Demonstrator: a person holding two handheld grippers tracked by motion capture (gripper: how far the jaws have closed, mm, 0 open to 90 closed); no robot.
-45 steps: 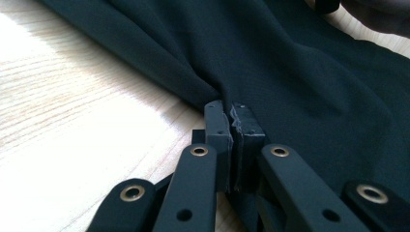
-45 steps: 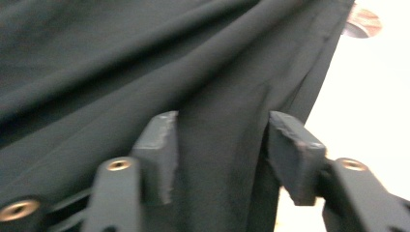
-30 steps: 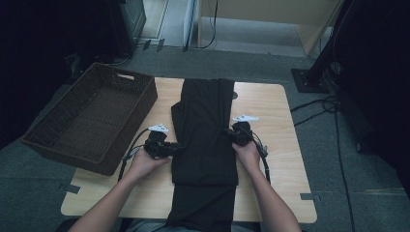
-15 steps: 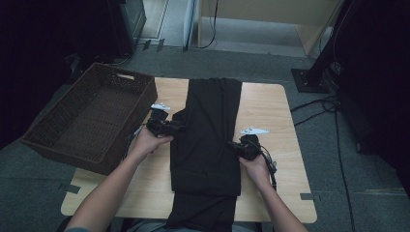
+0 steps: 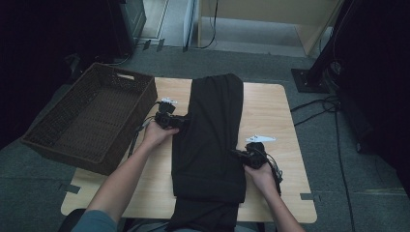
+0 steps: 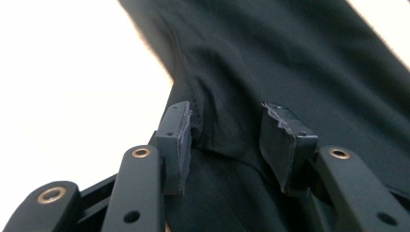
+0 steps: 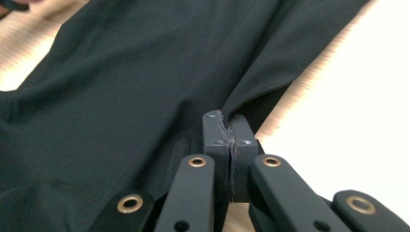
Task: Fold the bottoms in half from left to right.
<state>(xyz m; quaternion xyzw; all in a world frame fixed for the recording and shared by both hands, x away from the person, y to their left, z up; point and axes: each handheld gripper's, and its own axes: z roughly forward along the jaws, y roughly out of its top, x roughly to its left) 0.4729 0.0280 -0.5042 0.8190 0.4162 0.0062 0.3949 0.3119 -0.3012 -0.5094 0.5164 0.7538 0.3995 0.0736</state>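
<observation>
A long black garment [image 5: 212,130] lies lengthwise down the middle of the wooden table [image 5: 270,111], and its near end hangs over the front edge. My left gripper [image 5: 183,121] is at the garment's left edge. Its jaws stand apart around a fold of the black cloth [image 6: 290,58] and have just been closing, with my left gripper [image 6: 227,113] not pinching it. My right gripper [image 5: 237,154] is at the garment's right edge, nearer the person. In the right gripper view, my right gripper [image 7: 226,118] is shut, and the hem of the garment [image 7: 145,72] runs up into its pads.
A dark wicker basket [image 5: 87,121] stands at the table's left side, partly over the edge, close to the left hand. Bare tabletop lies to the right of the garment. Cables and a stand base [image 5: 309,79] are on the floor beyond the table.
The left hand has moved up the garment's left edge, away from the person. The right hand has come back along the right edge towards the person.
</observation>
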